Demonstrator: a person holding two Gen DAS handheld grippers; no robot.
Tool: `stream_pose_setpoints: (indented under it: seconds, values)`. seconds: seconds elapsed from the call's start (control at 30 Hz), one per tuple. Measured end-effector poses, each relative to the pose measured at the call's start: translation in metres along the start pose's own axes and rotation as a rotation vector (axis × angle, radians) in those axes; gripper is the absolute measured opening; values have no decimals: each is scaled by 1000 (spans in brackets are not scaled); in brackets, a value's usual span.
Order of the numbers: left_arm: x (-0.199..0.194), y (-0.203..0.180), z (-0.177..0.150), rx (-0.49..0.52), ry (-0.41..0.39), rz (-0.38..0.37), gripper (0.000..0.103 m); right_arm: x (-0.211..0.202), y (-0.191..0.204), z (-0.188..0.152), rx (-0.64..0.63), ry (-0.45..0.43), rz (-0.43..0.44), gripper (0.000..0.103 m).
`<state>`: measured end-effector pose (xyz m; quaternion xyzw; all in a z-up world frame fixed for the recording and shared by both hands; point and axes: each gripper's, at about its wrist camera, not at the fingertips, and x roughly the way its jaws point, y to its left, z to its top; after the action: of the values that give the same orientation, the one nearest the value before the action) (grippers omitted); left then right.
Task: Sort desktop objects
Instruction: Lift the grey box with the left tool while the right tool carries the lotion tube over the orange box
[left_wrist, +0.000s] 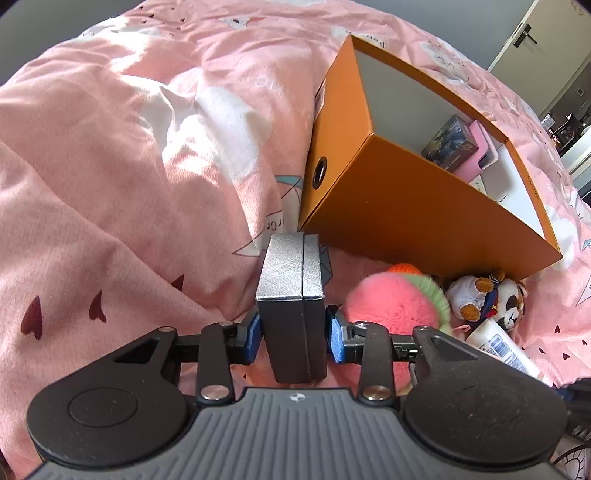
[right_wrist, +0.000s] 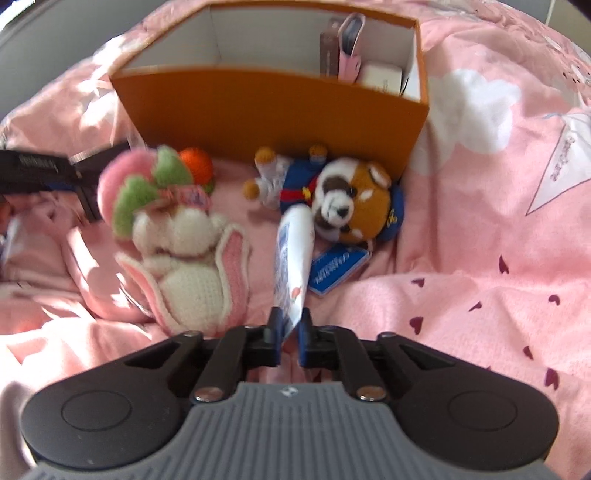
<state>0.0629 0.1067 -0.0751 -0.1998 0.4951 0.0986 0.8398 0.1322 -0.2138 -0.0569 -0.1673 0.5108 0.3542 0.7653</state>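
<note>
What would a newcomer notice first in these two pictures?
The orange cardboard box stands open on the pink bedsheet. The left gripper clamps a silver-grey case before it. The right gripper pinches a white tube between a crocheted rabbit and a red panda plush.

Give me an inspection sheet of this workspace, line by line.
Surface: pink printed bedspread, rumpled, no desk visible.
Job's things: orange box, open, holding a few small packages; grey case; white tube.
Clutter: bunny plush, red panda plush with blue tag, both lying beside the box.
Grippers: left gripper shut on the grey case; right gripper shut on the white tube's end.
Cables: nothing seen.
Surroundings: door with dark handle at the far right.
</note>
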Motion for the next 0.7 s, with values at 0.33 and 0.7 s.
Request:
stream_pose_setpoints:
  seconds: [0.33,0.7]
  values:
    - [7,-9,7,6,-35,24,40,-14,-1,33,-3,-147,-14,4]
    - [-37,-19,14,49,-88,-53,39,-31,-2,47,-13,-202,4,2]
